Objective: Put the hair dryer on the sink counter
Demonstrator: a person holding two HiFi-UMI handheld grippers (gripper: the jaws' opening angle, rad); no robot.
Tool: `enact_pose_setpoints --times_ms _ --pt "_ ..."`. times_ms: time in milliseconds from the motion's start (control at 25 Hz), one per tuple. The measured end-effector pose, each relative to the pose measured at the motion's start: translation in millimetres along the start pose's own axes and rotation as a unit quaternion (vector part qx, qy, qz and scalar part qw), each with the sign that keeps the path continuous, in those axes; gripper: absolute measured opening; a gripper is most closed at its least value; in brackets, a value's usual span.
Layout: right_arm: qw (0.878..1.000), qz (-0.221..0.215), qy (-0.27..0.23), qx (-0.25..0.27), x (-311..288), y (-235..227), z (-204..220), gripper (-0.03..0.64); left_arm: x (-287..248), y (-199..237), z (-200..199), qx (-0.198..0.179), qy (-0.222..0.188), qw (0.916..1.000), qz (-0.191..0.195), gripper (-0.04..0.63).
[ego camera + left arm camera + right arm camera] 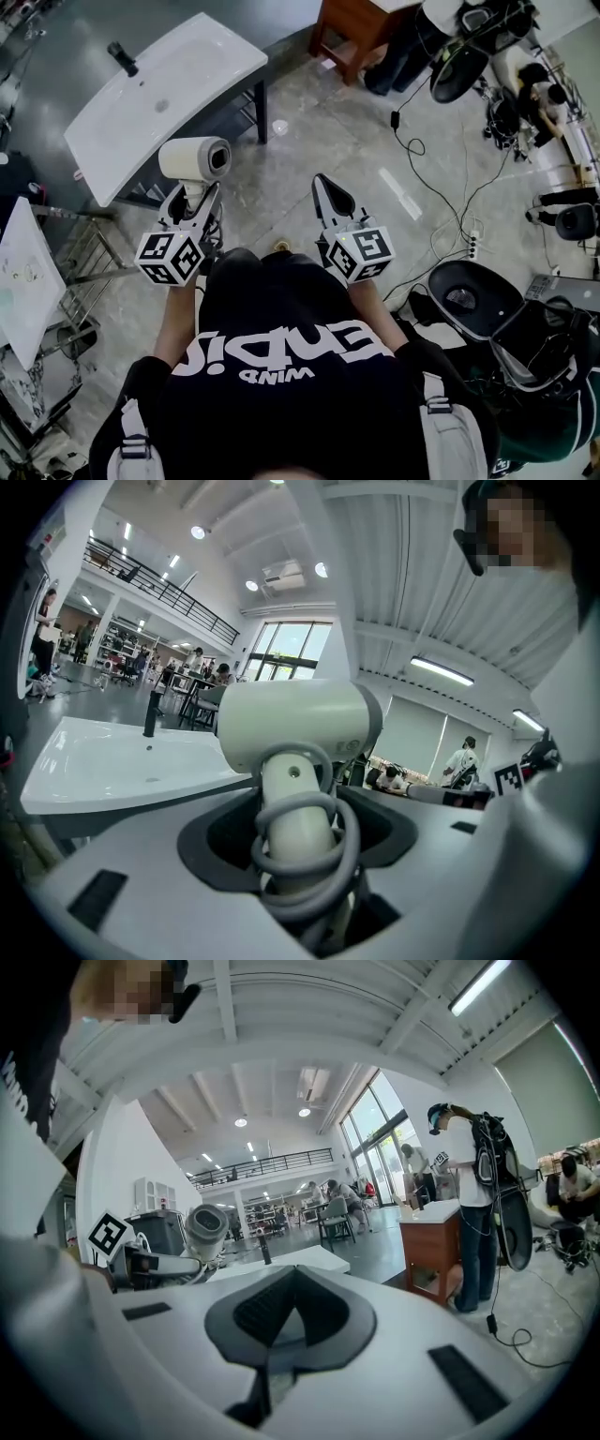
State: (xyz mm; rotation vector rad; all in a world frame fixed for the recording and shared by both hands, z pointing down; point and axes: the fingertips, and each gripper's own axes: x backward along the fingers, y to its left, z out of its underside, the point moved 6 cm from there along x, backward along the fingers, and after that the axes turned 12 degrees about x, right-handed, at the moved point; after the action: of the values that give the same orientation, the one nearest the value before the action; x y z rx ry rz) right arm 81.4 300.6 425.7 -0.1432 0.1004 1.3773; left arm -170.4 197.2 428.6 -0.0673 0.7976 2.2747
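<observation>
1. A white sink counter with a dark faucet stands ahead and to the left of the person, well apart from both grippers.
2. The hair dryer, cream with a fat round barrel, is held upright in the air, short of the counter.
3. The left gripper pinches the dryer's handle just below the barrel.
4. The right gripper is empty, its jaws pressed together to a point.
5. A grey cord is looped around the handle, inside the grip.
6. The dryer looks like stiff, smooth plastic, fairly light but probably top-heavy. The handle seems the right place to hold it. The cord loops may cushion the pinch, but they could also slide, so a gentle set-down is best.
</observation>
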Motion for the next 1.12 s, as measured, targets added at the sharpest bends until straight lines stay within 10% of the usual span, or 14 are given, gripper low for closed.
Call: enact_pose_setpoints --times_ms 1120 --pt "1.0 -0.009 -0.009 0.02 -96 -51 -15 0.018 -86 30 -38 0.006 -0.02 0.9998 -0.001 0.266"
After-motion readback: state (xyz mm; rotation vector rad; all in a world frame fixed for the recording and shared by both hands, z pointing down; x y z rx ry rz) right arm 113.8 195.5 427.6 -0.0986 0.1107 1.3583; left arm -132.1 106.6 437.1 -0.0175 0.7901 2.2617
